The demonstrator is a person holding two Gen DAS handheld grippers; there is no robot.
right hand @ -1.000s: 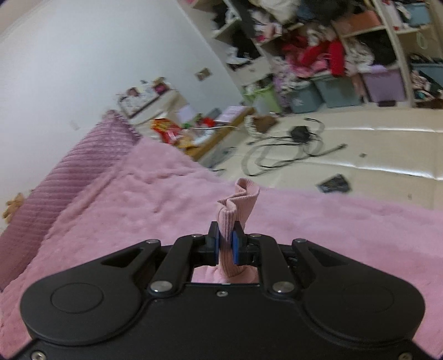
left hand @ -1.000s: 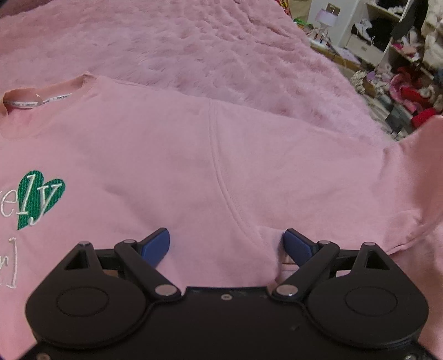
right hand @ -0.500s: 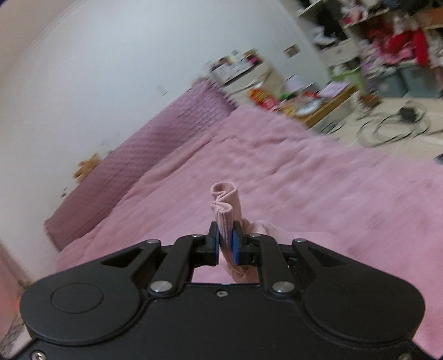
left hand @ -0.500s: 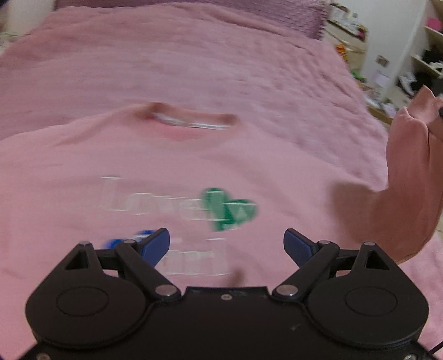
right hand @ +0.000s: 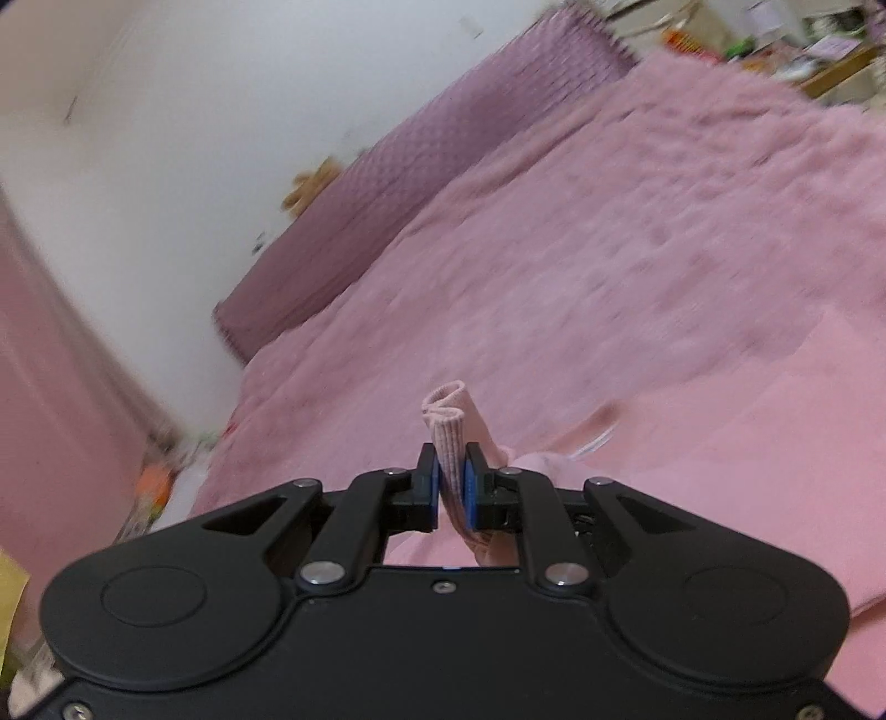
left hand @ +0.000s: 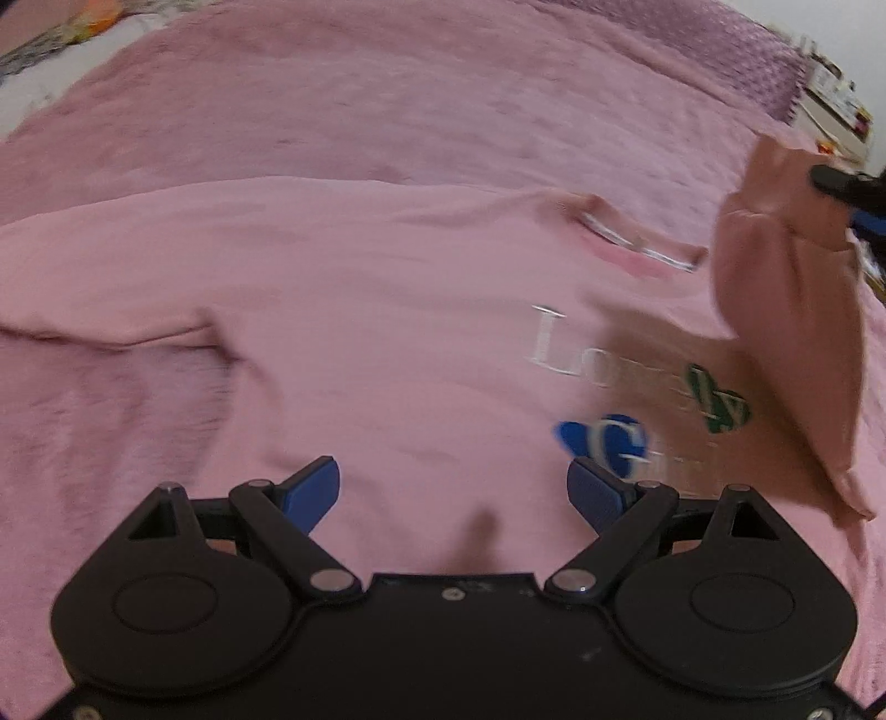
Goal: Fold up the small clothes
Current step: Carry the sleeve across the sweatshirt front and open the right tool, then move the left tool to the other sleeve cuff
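Observation:
A pink sweatshirt (left hand: 387, 310) lies flat on a pink fuzzy blanket (left hand: 387, 94), with white lettering and green and blue hearts on its chest. My left gripper (left hand: 454, 487) is open and empty, low over the sweatshirt's body. My right gripper (right hand: 449, 482) is shut on the ribbed cuff (right hand: 448, 426) of one sleeve. In the left wrist view that lifted sleeve (left hand: 792, 343) hangs over the chest at the right, held by the right gripper (left hand: 841, 183). The other sleeve (left hand: 105, 315) lies spread out to the left.
The pink blanket (right hand: 609, 232) covers the bed. A purple headboard cushion (right hand: 421, 210) runs along the white wall (right hand: 194, 111). Cluttered furniture shows at the far right (right hand: 803, 50). A pink curtain (right hand: 50, 399) hangs at the left.
My right gripper has carried the sleeve cuff up and across over the sweatshirt's chest. My left gripper has swung left across the sweatshirt, staying open.

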